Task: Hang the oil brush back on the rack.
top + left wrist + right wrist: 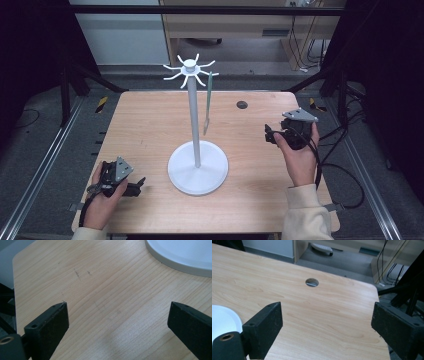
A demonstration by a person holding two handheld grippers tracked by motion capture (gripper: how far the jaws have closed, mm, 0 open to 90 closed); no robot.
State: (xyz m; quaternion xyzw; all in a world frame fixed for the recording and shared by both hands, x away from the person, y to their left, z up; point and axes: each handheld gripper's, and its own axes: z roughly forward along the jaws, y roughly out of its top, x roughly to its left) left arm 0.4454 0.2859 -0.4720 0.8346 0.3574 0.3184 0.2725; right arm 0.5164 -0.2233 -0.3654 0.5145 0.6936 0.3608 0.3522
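The wooden desk [150, 130] carries a white stand [196, 125] at its middle — a round base [198, 170], an upright pole and a crown of curved hooks [190, 71] at the top. From one hook on the right side of that crown hangs a thin greenish utensil [208, 102], perhaps a fork, though it is too small to be sure; its lower end hangs free above the desk, just right of the pole. A small round cable hole [242, 104] sits in the desk toward the far right.

The left hand-held gripper [140, 184] lies low at the near left corner, near the base but apart from it; in the left gripper view its jaws stand wide apart over bare wood, with the rim of the base [175, 265] at upper right. The right hand-held gripper [268, 134] is held above the right side of the desk, well apart from the utensil — its jaws too are spread with nothing between them, the cable hole [312, 282] ahead.
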